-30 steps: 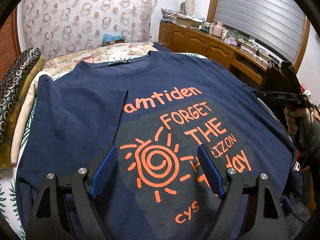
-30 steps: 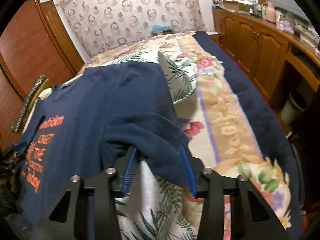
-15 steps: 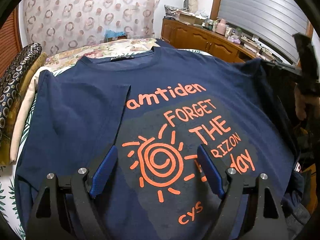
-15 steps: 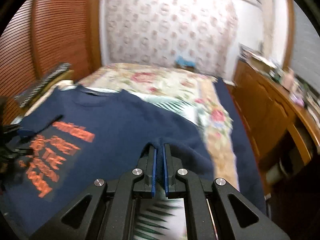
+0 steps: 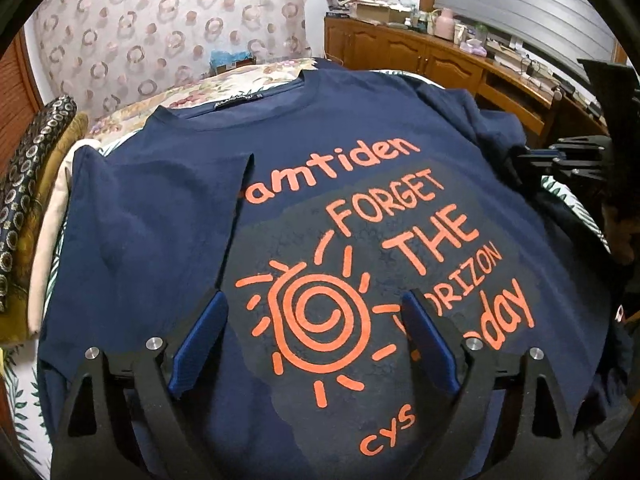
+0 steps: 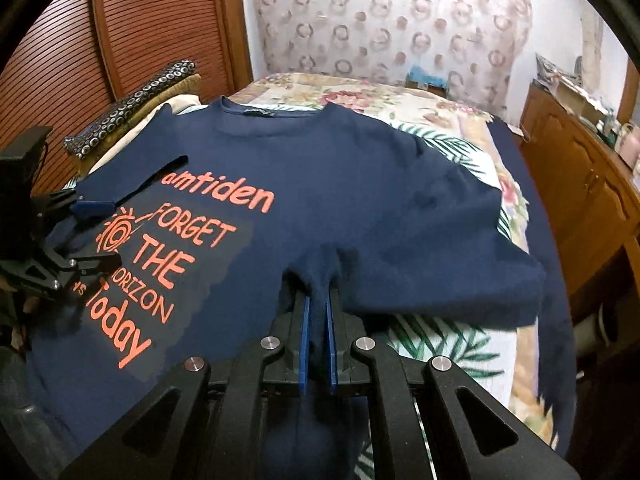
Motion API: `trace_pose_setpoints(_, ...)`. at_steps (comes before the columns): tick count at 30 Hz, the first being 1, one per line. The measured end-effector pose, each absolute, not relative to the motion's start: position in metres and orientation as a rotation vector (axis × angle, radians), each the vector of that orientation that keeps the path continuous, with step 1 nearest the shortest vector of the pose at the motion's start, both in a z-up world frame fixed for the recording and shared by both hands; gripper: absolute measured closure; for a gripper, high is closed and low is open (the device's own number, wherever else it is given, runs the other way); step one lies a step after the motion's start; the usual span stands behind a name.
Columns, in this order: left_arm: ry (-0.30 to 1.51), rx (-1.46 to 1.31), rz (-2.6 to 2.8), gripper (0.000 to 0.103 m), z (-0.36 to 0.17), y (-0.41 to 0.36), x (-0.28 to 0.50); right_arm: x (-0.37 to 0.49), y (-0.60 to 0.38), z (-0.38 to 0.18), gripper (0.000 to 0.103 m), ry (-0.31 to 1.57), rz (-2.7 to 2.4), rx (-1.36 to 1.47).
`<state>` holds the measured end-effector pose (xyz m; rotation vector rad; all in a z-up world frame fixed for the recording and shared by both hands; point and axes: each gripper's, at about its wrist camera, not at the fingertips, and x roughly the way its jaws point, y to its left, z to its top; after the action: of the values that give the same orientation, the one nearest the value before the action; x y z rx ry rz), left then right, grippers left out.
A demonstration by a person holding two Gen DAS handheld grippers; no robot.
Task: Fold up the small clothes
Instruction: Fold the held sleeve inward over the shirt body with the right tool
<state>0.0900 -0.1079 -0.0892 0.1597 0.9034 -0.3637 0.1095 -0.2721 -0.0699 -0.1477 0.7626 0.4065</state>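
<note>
Spreading across the bed (image 6: 452,120), the navy T-shirt (image 5: 360,152) lies face up on the floral and palm-leaf bedspread, collar toward the ring-patterned curtain (image 6: 400,20). The orange print (image 5: 384,264) ("amtiden FORGET THE HORIZON Today", with a spiral sun) faces upward. All positions below are relative to the shirt.

- Wooden cabinet (image 6: 580,184): to the shirt's right, beyond the bed edge; small items on top, not identifiable.
- Stack of folded fabric (image 5: 28,216): at the shirt's left edge, dark ring-patterned piece on top.
- Left sleeve (image 5: 160,208): folded inward over the chest, its edge covering the start of the top printed word.
- Right sleeve (image 6: 320,276): bunched and lifted off the bedspread, drawn toward the print.
- Right gripper (image 6: 318,320): jaws closed, pinching the right sleeve fabric between the blue pads.
- Left gripper (image 5: 312,340): over the lower chest, straddling the sun; jaws wide apart and just opened further, nothing clamped. Contact with the cloth cannot be determined.
</note>
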Motion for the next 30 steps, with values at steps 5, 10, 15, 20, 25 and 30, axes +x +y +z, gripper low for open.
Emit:
trace_pose_setpoints(5, 0.905, 0.159, -0.361, 0.012, -0.089, -0.110, 0.089, 0.097, -0.274, -0.069, 0.071, 0.772, 0.361, -0.134)
trace_pose_setpoints(10, 0.907, 0.158, -0.356, 0.010, -0.090, -0.110, 0.090, 0.083, -0.280, -0.061, 0.060, 0.744, 0.312, -0.105)
trace_pose_setpoints(15, 0.907, 0.158, -0.356, 0.009, -0.090, -0.110, 0.090, 0.084, -0.308, -0.057, 0.058, 0.720, 0.215, -0.070)
trace_pose_setpoints(20, 0.907, 0.158, -0.357, 0.009, -0.090, -0.109, 0.090, 0.113, -0.324, -0.069, 0.058, 0.739, 0.130, -0.031)
trace_pose_setpoints(25, 0.907, 0.158, -0.359, 0.009, -0.090, -0.108, 0.090, 0.141, -0.327, -0.083, 0.058, 0.790, 0.126, 0.020)
trace_pose_setpoints(30, 0.889, 0.131, -0.384, 0.009, -0.088, -0.098, 0.088, 0.150, -0.319, -0.082, 0.059, 0.803, 0.146, -0.030)
